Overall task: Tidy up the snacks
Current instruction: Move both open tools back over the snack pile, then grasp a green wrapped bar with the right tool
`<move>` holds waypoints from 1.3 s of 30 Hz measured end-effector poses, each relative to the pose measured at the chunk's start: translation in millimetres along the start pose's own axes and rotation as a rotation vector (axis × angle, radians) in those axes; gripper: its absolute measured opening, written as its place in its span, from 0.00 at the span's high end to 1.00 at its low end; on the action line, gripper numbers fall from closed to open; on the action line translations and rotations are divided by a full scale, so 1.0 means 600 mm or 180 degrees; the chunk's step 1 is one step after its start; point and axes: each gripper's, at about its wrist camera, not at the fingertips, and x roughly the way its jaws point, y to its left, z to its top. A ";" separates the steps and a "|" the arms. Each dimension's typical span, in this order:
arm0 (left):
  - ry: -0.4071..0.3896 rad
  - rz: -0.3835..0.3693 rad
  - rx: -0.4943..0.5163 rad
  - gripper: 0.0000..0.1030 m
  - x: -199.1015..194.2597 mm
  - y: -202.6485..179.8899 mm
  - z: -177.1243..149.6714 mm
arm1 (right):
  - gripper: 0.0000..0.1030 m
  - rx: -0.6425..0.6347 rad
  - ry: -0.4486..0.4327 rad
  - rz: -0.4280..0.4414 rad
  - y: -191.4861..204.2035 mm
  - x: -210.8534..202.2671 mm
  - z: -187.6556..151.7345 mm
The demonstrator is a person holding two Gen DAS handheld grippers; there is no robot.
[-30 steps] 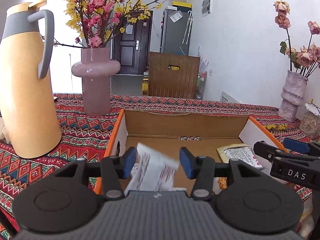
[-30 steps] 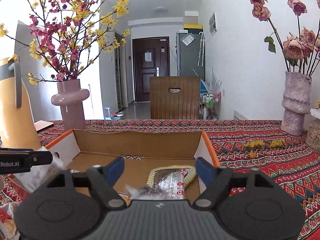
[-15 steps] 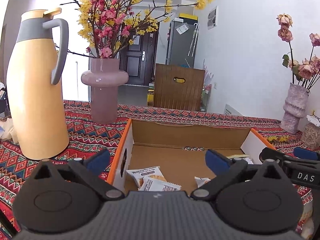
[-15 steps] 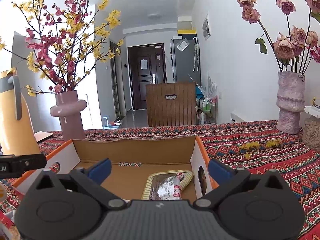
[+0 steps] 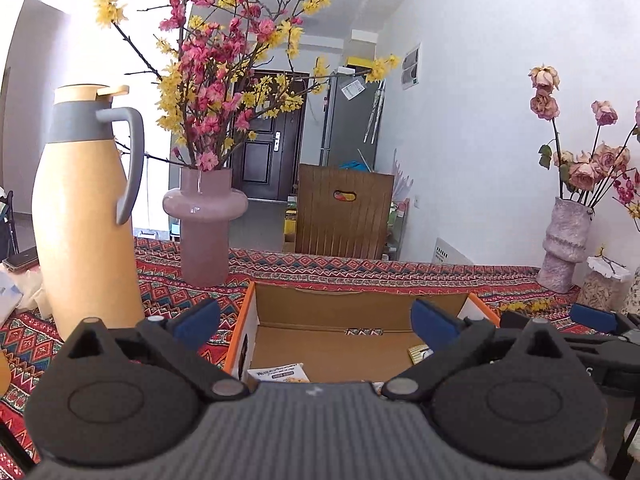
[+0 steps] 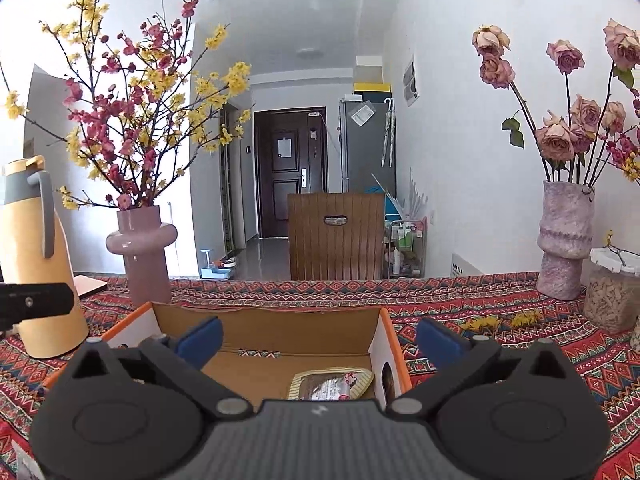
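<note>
- Plainly, both the left tongs (image 5: 315, 321) and the right tongs (image 6: 319, 335) gape wide, holding nothing, above the cardboard box (image 5: 360, 300) on the worktop (image 6: 500, 312).
- White snack packet (image 5: 280, 373) lies below the left tongs; yellow-edged packet (image 6: 332, 383) below the right, long axis pointing away.

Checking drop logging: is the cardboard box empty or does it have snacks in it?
Not empty. The cardboard box holds a white snack packet near its left wall and a yellow-edged packet on the right.

Orange-edged box (image 5: 239, 336), red zigzag tablecloth (image 6: 500, 300)
</note>
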 end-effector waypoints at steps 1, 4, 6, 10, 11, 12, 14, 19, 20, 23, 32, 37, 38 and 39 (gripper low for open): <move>-0.0015 -0.0011 -0.0003 0.00 -0.007 0.000 0.002 | 0.00 -0.0004 0.0003 0.0002 0.001 -0.006 0.000; -0.0024 -0.0032 0.0018 0.00 -0.027 0.002 0.000 | 0.00 0.0012 0.0024 0.0012 0.000 -0.024 -0.004; -0.0024 -0.0041 0.0017 0.00 -0.039 0.005 -0.003 | 0.00 0.0026 0.0050 0.0025 -0.001 -0.038 -0.009; -0.0003 -0.0057 0.0015 0.00 -0.063 0.013 -0.015 | 0.00 0.0018 0.0108 0.0045 0.000 -0.064 -0.023; 0.0009 -0.0057 0.0019 0.00 -0.067 0.015 -0.019 | 0.00 0.0018 0.0127 0.0051 0.001 -0.071 -0.027; 0.0019 -0.0055 0.0022 0.00 -0.072 0.018 -0.024 | 0.00 0.0016 0.0148 0.0057 0.001 -0.077 -0.032; 0.0055 -0.0048 0.0029 0.00 -0.079 0.023 -0.035 | 0.00 0.0012 0.0195 0.0066 0.001 -0.088 -0.041; 0.0176 -0.0003 0.0019 0.00 -0.092 0.040 -0.066 | 0.00 0.0016 0.0327 0.0069 -0.003 -0.115 -0.069; 0.0203 0.0011 0.0021 0.00 -0.094 0.044 -0.074 | 0.00 0.0021 0.0363 0.0065 -0.005 -0.119 -0.076; 0.0281 0.0061 0.0045 0.00 -0.096 0.056 -0.099 | 0.00 0.0056 0.0469 0.0054 -0.012 -0.129 -0.095; 0.0536 0.0167 0.0051 0.00 -0.067 0.077 -0.161 | 0.00 0.0201 0.0625 0.0059 -0.033 -0.149 -0.125; 0.0521 0.0135 0.0017 0.00 -0.069 0.081 -0.162 | 0.00 0.0242 0.0648 0.0110 -0.034 -0.149 -0.128; 0.0522 0.0134 0.0004 0.00 -0.069 0.081 -0.161 | 0.00 0.0238 0.0663 0.0129 -0.032 -0.149 -0.129; 0.0524 0.0135 -0.0011 0.00 -0.068 0.082 -0.161 | 0.00 0.0236 0.0683 0.0153 -0.030 -0.148 -0.130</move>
